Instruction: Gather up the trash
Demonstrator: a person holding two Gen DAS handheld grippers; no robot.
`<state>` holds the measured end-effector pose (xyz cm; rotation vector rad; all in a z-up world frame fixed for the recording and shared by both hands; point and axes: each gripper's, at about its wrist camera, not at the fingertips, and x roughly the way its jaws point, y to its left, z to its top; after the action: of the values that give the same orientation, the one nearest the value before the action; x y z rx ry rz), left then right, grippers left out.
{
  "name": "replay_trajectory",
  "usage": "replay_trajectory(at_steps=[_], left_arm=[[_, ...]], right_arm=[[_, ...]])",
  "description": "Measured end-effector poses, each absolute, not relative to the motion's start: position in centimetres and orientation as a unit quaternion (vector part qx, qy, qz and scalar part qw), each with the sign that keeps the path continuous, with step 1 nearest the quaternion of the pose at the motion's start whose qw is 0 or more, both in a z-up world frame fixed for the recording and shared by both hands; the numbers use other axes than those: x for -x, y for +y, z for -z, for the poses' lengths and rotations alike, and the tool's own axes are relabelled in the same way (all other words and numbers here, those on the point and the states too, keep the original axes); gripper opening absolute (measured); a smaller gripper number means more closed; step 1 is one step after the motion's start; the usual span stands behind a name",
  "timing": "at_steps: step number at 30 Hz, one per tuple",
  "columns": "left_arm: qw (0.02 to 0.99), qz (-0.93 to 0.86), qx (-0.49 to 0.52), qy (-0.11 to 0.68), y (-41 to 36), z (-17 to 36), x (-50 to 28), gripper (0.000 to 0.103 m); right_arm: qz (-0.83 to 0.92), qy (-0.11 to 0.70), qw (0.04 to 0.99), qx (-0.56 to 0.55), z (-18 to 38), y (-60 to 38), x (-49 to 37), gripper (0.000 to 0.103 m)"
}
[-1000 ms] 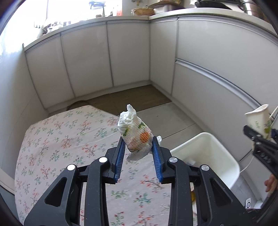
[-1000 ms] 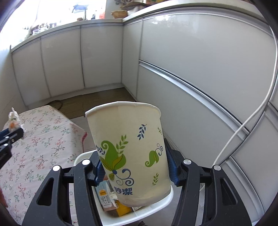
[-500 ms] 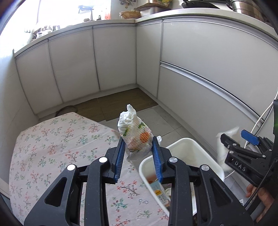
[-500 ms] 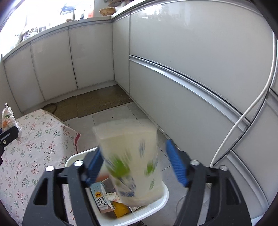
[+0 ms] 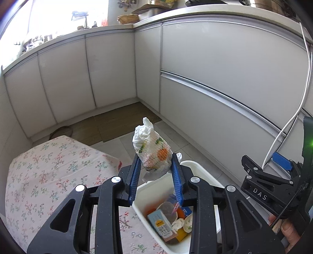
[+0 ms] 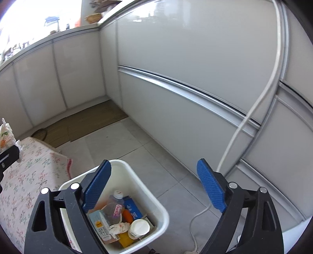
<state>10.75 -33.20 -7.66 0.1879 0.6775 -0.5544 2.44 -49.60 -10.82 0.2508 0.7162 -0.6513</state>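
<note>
- One white bin (image 6: 117, 175) stands on the floor below the right tongs (image 6: 154, 185); inside lie a paper cup (image 6: 139, 228) on its side, a carton (image 6: 99, 224), a bottle (image 6: 115, 207), crumpled tissue (image 6: 118, 228) and a blue box (image 6: 133, 210).
- The left tongs (image 5: 155, 173) clamp one crumpled white plastic wrapper (image 5: 153, 153) printed with orange and green, held above the bin's near rim.
- The right tongs are spread wide with nothing between them.
- A floral-clothed worktop (image 5: 49, 175) lies left of both tongs.

Home kitchen: cabinets (image 5: 109, 68), cluttered countertop (image 5: 148, 16)
</note>
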Motion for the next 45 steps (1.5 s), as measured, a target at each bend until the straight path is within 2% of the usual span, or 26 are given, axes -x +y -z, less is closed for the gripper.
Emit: replay_trajectory(at_steps=[15,24,26,32,41,45], left_arm=[[0.883,0.302,-0.099,0.346,-36.3,8.1,-11.8,0.034],[0.886,0.287,-0.091,0.353,-35.5,8.4,-12.5,0.070],[0.888,0.281,-0.086,0.353,-35.1,8.3,-12.5,0.082],[0.902,0.256,-0.088,0.337,-33.2,7.2,-12.0,0.096],[0.938,0.181,-0.082,0.285,-27.5,4.9,-9.6,0.096],[0.937,0.169,-0.089,0.293,-24.9,4.4,-8.9,0.096]], right_arm=[[0.372,0.316,0.861,-0.144,10.0,-52.2,0.3,0.090],[0.380,0.302,0.864,-0.136,9.6,-51.7,0.5,0.093],[0.377,0.297,0.867,-0.137,9.4,-51.5,0.6,0.093],[0.352,0.277,0.883,-0.141,8.7,-50.3,0.9,0.096],[0.288,0.250,0.912,-0.150,7.0,-45.3,1.3,0.096],[0.254,0.243,0.925,-0.147,6.4,-42.3,1.7,0.096]])
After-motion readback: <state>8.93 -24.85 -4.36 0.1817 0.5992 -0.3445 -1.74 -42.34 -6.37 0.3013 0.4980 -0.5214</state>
